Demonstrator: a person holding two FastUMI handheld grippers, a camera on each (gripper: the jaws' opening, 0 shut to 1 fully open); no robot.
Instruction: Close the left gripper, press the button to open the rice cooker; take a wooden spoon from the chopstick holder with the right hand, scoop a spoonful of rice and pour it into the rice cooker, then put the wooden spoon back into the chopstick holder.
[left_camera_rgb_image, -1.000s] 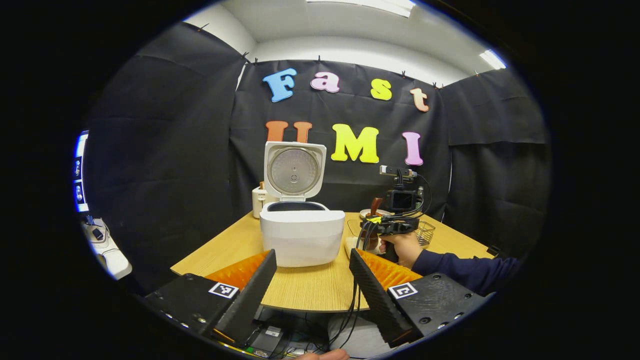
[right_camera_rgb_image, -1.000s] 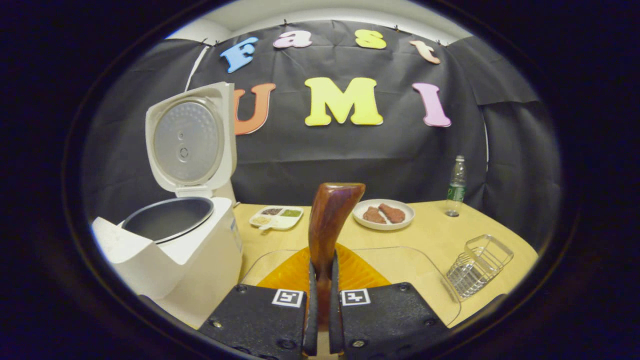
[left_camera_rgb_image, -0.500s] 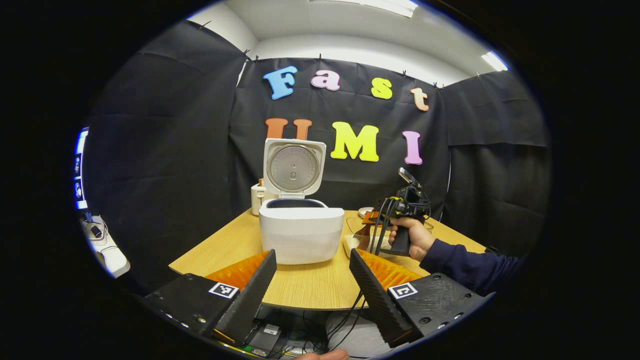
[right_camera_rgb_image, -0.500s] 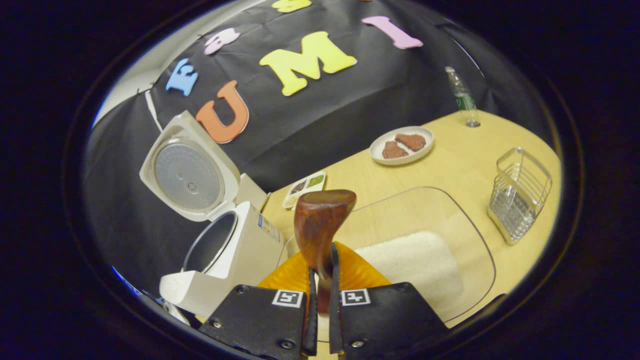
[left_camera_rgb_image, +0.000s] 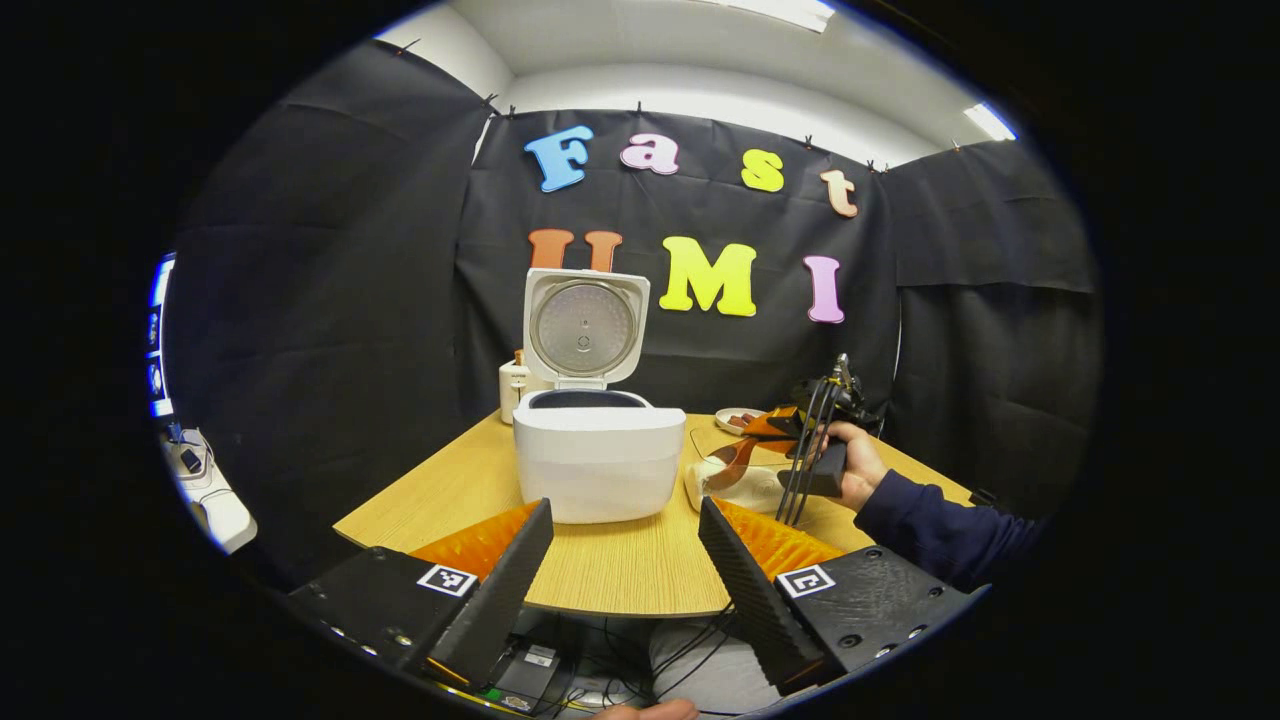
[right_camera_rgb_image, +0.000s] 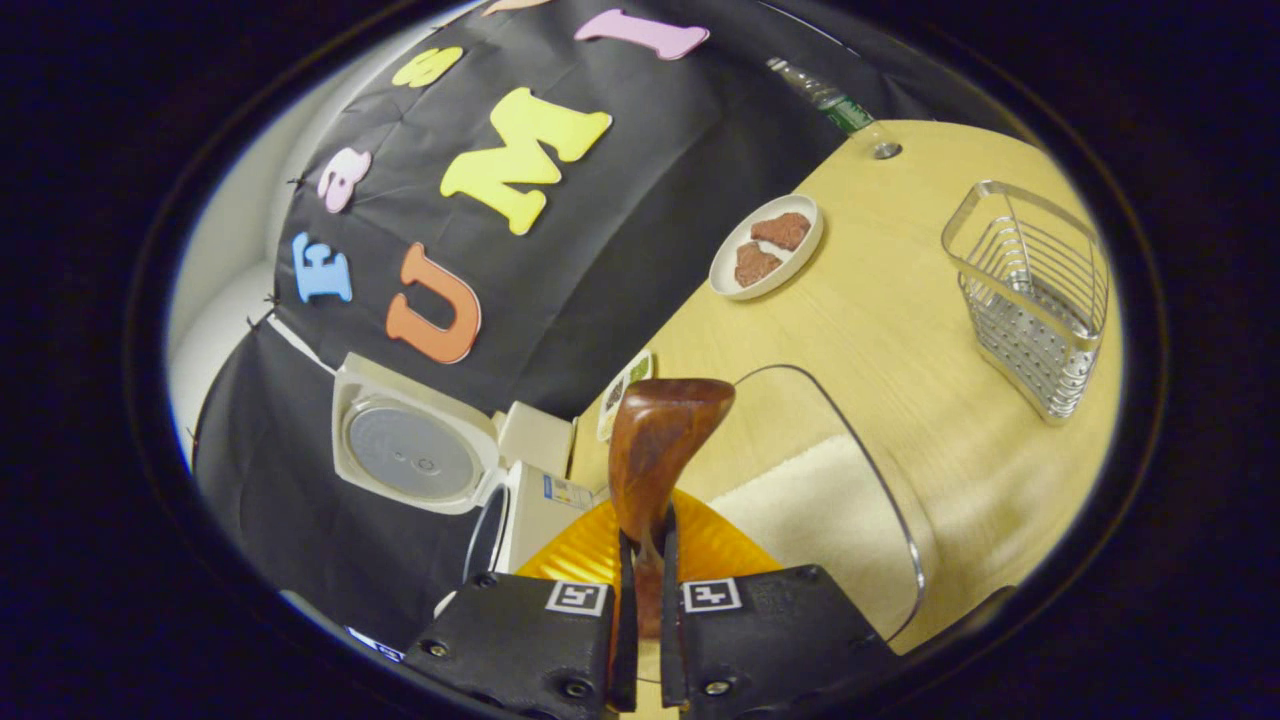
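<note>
The white rice cooker (left_camera_rgb_image: 598, 465) stands mid-table with its lid (left_camera_rgb_image: 585, 328) up and the dark pot showing. My left gripper (left_camera_rgb_image: 625, 520) hangs open in front of it, holding nothing. A hand holds my right gripper (left_camera_rgb_image: 800, 432) to the right of the cooker, rolled over sideways. In the right gripper view, the right gripper (right_camera_rgb_image: 640, 545) is shut on the handle of the brown wooden spoon (right_camera_rgb_image: 660, 445). The spoon (left_camera_rgb_image: 735, 462) slants down over the white rice (right_camera_rgb_image: 830, 500) in a clear tray (right_camera_rgb_image: 905, 490). I cannot tell whether it touches the rice. The cooker (right_camera_rgb_image: 530, 500) is at lower left.
A wire basket holder (right_camera_rgb_image: 1035, 295) stands on the table to the right of the tray. A plate of brown meat (right_camera_rgb_image: 765, 250), a small sectioned dish (right_camera_rgb_image: 625, 385) and a water bottle (right_camera_rgb_image: 825, 95) sit near the back wall. A white container (left_camera_rgb_image: 513, 385) stands behind the cooker.
The right gripper has rolled over to its left and dropped lower, tipping the spoon down towards the rice tray. The left gripper has stayed open and nearly still.
</note>
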